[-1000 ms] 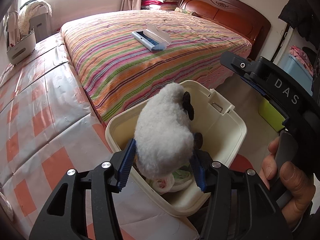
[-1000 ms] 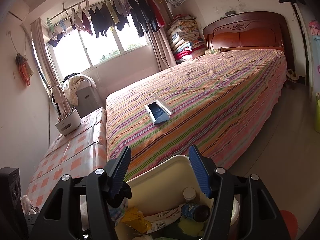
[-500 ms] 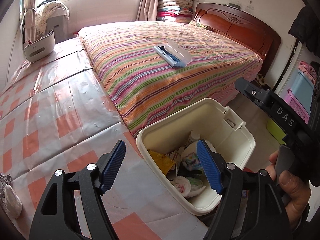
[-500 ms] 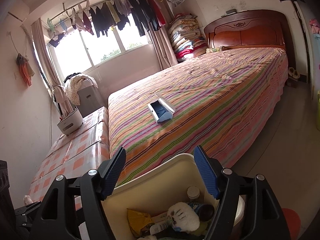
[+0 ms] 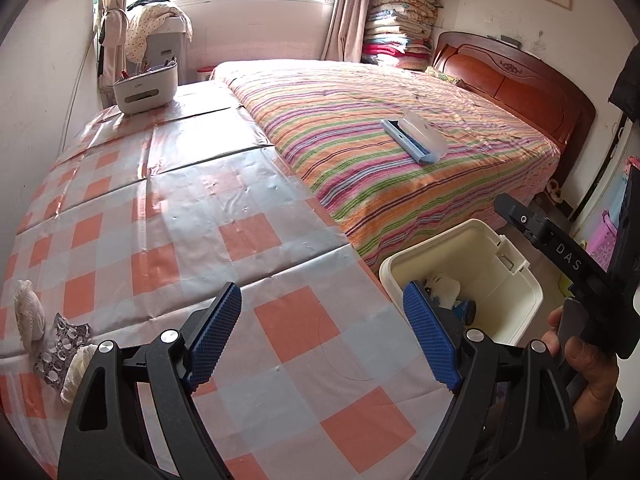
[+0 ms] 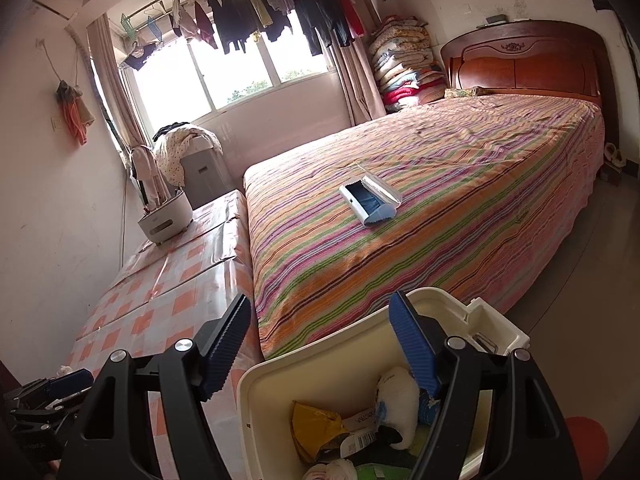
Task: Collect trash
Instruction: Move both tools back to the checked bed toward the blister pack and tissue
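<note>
Both grippers are released: the left gripper (image 5: 322, 336) is opening, empty, over the orange-checked plastic tablecloth (image 5: 168, 216). Remaining crumpled wrappers and tissue (image 5: 60, 344), far left of it, should be approached low. Right of it, the cream plastic bin (image 6: 280, 364) holds wrappers and a white fluffy toy (image 6: 396, 404), below the right gripper (image 6: 320, 344).

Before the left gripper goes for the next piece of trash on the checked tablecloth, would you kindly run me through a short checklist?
1. Left gripper empty, jaws opening: ok.
2. White fluffy toy lies inside the cream plastic bin: ok.
3. Trash left on the orange-and-grey checked tablecloth: crumpled clear spotted wrapper and white wads at its left edge: ok.
4. Path across the cloth to them free: ok.
5. Right gripper over the bin, nothing between its pads: ok.
6. Room left in the bin: cannot tell.
</note>
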`<state>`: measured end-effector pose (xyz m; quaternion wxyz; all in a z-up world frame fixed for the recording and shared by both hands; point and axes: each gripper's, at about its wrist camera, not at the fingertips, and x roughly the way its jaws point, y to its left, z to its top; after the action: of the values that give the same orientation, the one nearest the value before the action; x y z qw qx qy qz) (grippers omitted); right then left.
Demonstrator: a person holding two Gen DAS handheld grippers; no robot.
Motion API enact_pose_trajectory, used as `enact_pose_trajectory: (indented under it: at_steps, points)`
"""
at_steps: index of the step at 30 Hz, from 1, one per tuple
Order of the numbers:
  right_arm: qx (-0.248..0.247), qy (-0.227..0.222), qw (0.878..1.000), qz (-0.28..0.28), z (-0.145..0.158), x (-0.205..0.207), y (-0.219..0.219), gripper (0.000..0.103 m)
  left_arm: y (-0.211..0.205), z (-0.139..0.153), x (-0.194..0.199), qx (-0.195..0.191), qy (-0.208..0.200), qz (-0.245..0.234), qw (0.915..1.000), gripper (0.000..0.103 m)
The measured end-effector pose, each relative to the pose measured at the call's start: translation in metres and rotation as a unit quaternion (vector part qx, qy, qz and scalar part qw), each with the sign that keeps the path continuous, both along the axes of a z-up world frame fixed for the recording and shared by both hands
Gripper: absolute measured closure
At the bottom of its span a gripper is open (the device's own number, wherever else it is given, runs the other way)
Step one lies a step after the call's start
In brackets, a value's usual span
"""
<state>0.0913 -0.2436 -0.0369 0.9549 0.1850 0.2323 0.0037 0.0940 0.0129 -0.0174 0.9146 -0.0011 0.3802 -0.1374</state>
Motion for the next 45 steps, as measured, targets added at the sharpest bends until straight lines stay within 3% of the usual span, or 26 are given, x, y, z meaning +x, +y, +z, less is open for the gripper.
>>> enact_pose_trajectory:
  at_steps: [6, 17, 23, 32, 39, 45]
  points:
    - [-0.007, 0.000, 1.000, 0.016, 0.001, 0.001, 0.019, 0.033, 0.038, 0.000, -0.002, -0.015, 0.008, 0.038, 0.9991, 0.021]
    - [-0.015, 0.011, 0.998, 0.053, -0.001, 0.005, 0.055, 0.033, 0.073, 0.004, -0.013, -0.016, 0.005, 0.053, 0.9985, 0.021]
    - [-0.020, 0.017, 0.997, 0.078, -0.002, 0.007, 0.074, 0.033, 0.123, 0.013, -0.017, -0.011, 0.000, 0.095, 0.9954, 0.021]
    - [-0.024, 0.032, 0.988, 0.147, -0.007, 0.008, 0.115, 0.033, 0.215, -0.011, -0.012, -0.059, 0.066, 0.156, 0.9839, 0.021]
    - [-0.005, 0.055, 0.968, 0.244, -0.018, 0.008, 0.161, 0.033, 0.235, -0.033, -0.005, -0.065, 0.104, 0.153, 0.9805, 0.021]
    - [0.026, 0.083, 0.929, 0.359, -0.024, 0.012, 0.210, 0.033, 0.245, -0.047, 0.005, -0.068, 0.130, 0.149, 0.9779, 0.021]
